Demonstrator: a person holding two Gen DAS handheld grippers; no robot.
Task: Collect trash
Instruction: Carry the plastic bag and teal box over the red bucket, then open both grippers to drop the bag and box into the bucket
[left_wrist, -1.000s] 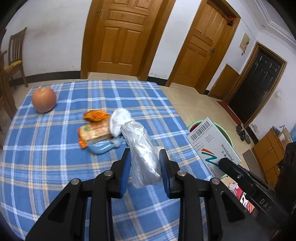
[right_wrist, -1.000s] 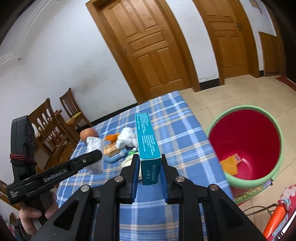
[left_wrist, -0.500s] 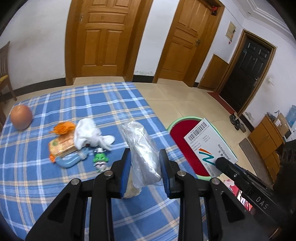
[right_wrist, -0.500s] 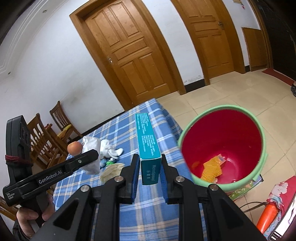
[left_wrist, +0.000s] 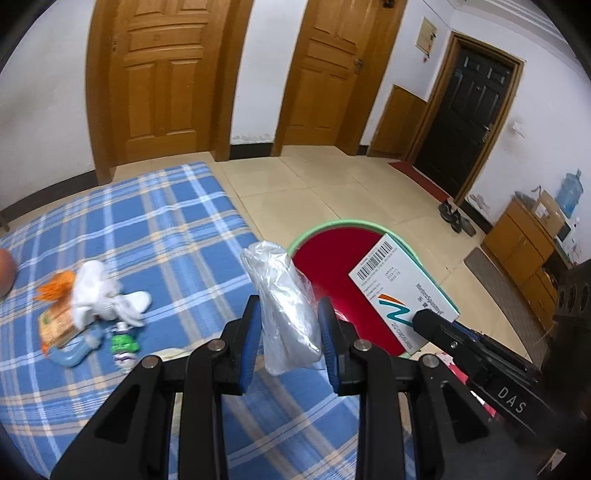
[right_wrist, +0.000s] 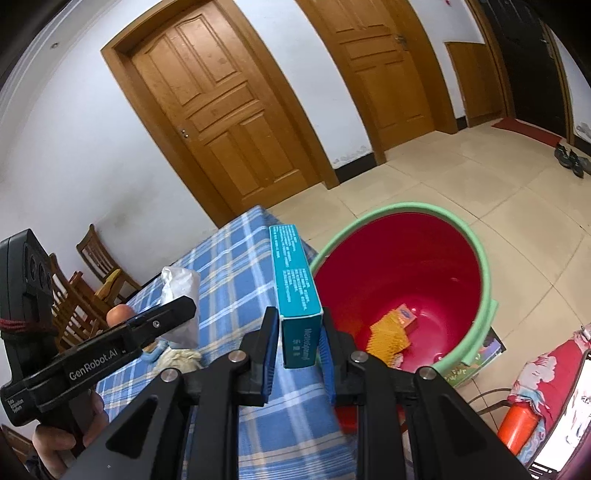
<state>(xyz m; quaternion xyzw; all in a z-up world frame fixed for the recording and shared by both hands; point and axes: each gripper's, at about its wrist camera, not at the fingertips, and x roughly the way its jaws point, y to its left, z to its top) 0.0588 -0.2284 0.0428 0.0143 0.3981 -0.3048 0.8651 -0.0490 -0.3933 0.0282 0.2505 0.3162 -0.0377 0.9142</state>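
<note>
left gripper (left_wrist: 288, 328): clamps crumpled clear plastic bag (left_wrist: 284, 306) above blue plaid tablecloth's (left_wrist: 177, 236) right edge | right gripper (right_wrist: 297, 343): grips teal medicine carton (right_wrist: 295, 291) beside green-rimmed red bucket (right_wrist: 476, 258)

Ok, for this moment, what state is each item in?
Left hand-held gripper: shut on plastic bag.
Right hand-held gripper: shut on medicine box.
Red bucket: upright on the floor, orange wrapper inside.
White tissue: crumpled on the table.
Green-capped bottle: lying down.
</note>
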